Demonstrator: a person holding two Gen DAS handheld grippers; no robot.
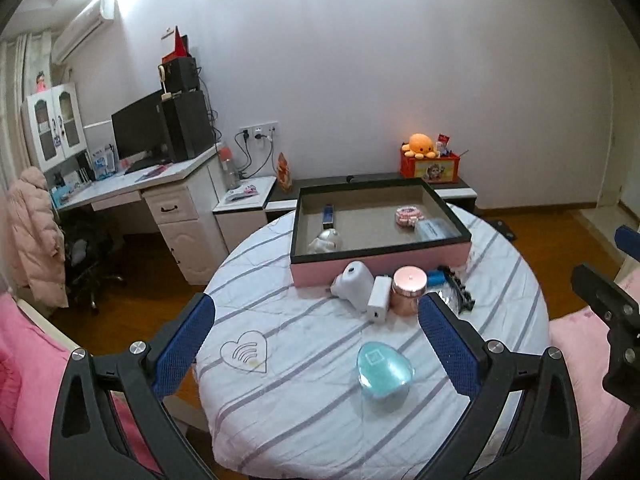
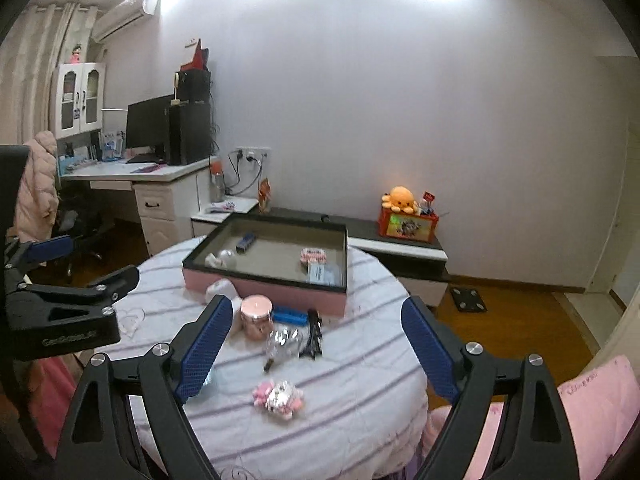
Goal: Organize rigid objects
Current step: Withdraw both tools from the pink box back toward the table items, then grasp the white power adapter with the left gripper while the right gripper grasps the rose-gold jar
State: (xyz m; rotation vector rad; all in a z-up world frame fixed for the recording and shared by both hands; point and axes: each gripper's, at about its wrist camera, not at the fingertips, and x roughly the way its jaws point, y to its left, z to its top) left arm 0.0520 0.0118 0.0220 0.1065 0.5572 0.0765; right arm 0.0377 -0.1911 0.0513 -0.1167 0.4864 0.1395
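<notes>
- Hovering low over a round table (image 1: 280, 420), the left gripper (image 1: 316, 344) stands wide open with nothing between its blue textured pads; the right gripper (image 2: 316, 348) is spread just as wide and also empty
- Covering the table is a white cloth with grey stripes and a stitched heart outline (image 1: 245, 353), wrinkled in places
- Nearest on the cloth lie a glossy teal egg-shaped case (image 1: 384, 372) and a pink-and-white fluffy hair clip (image 2: 279, 397)
- Further in sit a clear glass bulb (image 2: 282, 342), a black claw clip (image 2: 313, 336), a copper-pink metal tin (image 1: 409, 290) with a round lid, a white boxy charger (image 1: 380, 298), a rounded white plastic device (image 1: 355, 280) and a blue cylinder (image 2: 290, 315)
- Behind them rests a shallow rectangular tray (image 1: 380, 270), pink-walled and black-rimmed, holding a blue bar, a silvery lump, a pink beaded bracelet (image 1: 408, 216) and a clear packet
- Beyond stand a wooden floor, a low dark bench, an orange plush octopus (image 1: 419, 145) on a red box, and a white desk (image 1: 160, 184) with a monitor against the pale wall
</notes>
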